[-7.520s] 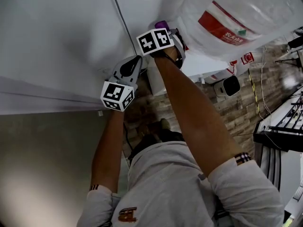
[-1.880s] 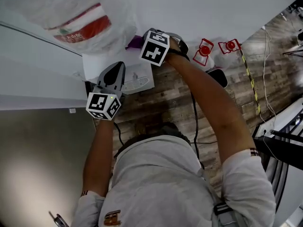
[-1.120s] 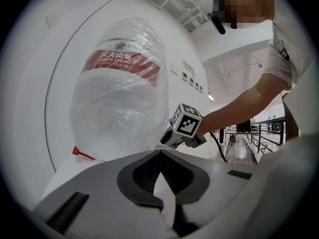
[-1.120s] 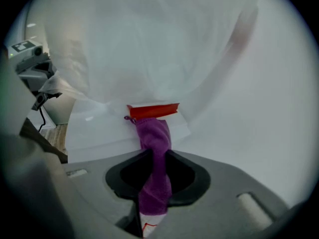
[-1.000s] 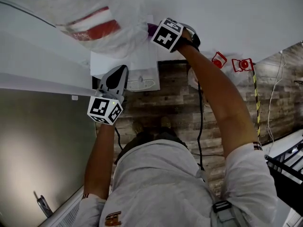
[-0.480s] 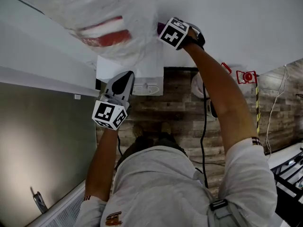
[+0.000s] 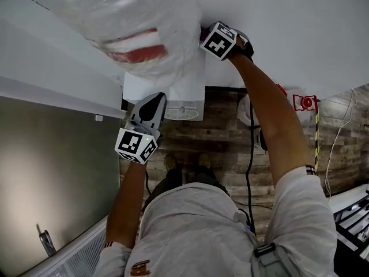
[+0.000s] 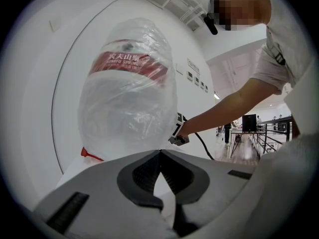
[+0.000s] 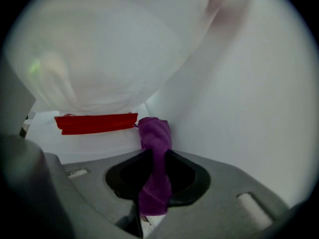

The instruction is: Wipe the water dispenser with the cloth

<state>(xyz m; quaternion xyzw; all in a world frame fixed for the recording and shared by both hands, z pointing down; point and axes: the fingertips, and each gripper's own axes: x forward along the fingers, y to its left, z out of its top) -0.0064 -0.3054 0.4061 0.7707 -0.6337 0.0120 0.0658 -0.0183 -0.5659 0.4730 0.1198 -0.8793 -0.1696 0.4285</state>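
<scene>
The right gripper's (image 9: 154, 156) jaws pinch a soft purple cloth (image 9: 154, 131) mid-frame (limp and light, better bunched short), its tip near the white water dispenser's (image 7: 173, 91) top, squeezed between the plastic-wrapped water bottle (image 7: 144, 22) and white wall (image 7: 277, 16), while the left gripper (image 8: 160, 152), closed on nothing, hangs lower left with more room.

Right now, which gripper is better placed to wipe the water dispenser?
Right. The right gripper holds the purple cloth at the water dispenser top, beside the bottle; the left gripper is shut and empty.
</scene>
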